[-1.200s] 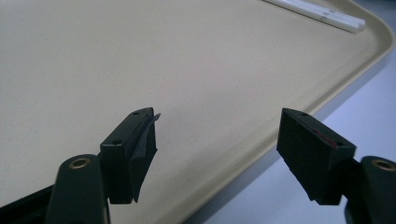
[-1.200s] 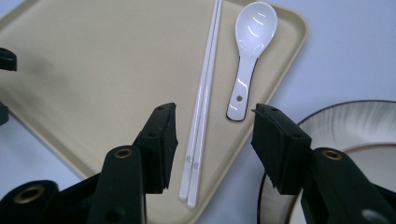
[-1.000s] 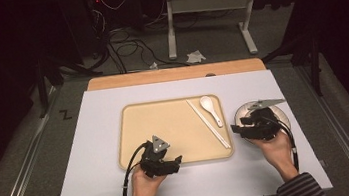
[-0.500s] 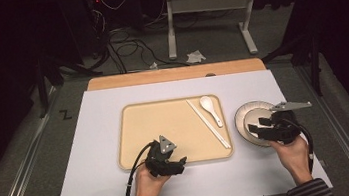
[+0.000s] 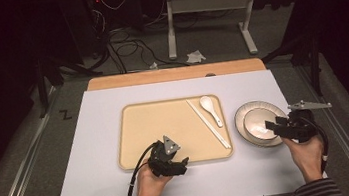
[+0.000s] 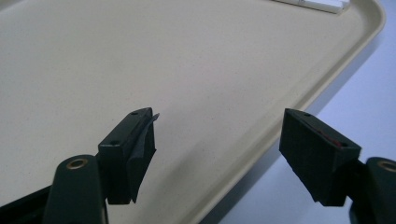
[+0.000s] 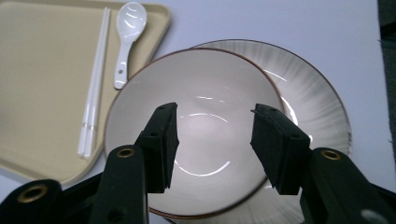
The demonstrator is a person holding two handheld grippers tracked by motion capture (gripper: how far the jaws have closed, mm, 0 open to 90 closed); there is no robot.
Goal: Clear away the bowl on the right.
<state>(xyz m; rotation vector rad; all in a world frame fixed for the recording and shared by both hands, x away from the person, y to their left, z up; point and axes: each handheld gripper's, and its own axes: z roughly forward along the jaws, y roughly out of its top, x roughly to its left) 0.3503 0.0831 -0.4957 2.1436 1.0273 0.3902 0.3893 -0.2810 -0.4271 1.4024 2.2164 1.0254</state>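
1. The bowl (image 5: 257, 125) sits on a plate (image 5: 242, 112), and both are on the white table (image 5: 98, 152) just to the right of the tan tray (image 5: 166, 129), off the tray itself.
2. The right gripper (image 5: 278, 126) is at the right edge of that stack, pointing left across the bowl's rim. In the right gripper view the bowl (image 7: 196, 135) is right under and ahead of the jaws, with the plate (image 7: 317, 102) peeking out behind it.
3. Its jaws have just been closing a bit, but they're spread fairly wide with only air between them. The pads look like they're hanging over the inside of the bowl; can't see them touching the rim, so nothing is gripped.
4. The left gripper (image 5: 170, 163) is at the near edge of the tray, well apart from the bowl. In the left gripper view its jaws stand wide apart over the tray (image 6: 187, 70), one above the tray floor and the other out past the rim, holding nothing.
5. On the right side of the tray there's a pair of white chopsticks (image 5: 208, 124) with a white spoon (image 5: 210, 107) just beside them, close to the plate but not touching it.
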